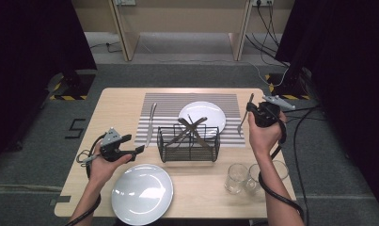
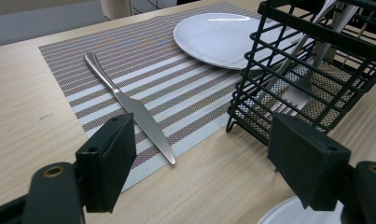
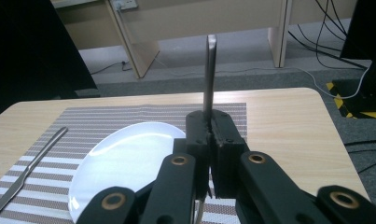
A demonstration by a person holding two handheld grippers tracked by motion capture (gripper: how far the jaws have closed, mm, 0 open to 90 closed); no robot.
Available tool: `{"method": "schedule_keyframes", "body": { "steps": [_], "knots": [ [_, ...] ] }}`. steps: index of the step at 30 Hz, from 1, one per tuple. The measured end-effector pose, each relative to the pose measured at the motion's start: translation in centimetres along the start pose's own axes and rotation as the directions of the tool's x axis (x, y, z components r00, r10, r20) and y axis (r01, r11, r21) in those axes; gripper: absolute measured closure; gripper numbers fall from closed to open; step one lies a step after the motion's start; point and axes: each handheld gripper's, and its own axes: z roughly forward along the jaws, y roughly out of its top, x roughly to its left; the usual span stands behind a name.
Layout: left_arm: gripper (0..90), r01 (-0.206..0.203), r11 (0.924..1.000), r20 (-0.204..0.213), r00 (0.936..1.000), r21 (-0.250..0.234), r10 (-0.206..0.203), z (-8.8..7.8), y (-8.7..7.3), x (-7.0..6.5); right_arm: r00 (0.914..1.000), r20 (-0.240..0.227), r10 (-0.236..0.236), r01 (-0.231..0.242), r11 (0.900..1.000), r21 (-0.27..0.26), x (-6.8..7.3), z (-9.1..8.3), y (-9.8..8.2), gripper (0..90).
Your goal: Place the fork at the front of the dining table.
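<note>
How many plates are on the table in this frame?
2. One white plate sits on the striped placemat behind the wire basket; a second plate lies on bare wood near the table's front edge. The basket could hide something small, hardly another plate.

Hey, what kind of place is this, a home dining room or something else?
Probably a lab or studio mock-up of a dining setting, not a home: the table stands on grey carpet between black curtains, cables trail across the floor, and yellow-black hazard tape marks stand bases.
</note>
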Motion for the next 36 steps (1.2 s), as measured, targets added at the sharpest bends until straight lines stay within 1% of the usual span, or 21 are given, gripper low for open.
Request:
{"method": "schedule_keyframes", "body": {
  "steps": [36],
  "knots": [
    [23.3, 0.0, 1.0, 0.001, 1.0, 0.001, 0.0, 0.0, 0.0, 0.0, 0.9998, 0.021, 0.005, -0.005, 0.999, 0.043, -0.4, 1.5, -0.3, 87.2]
  ]
}}
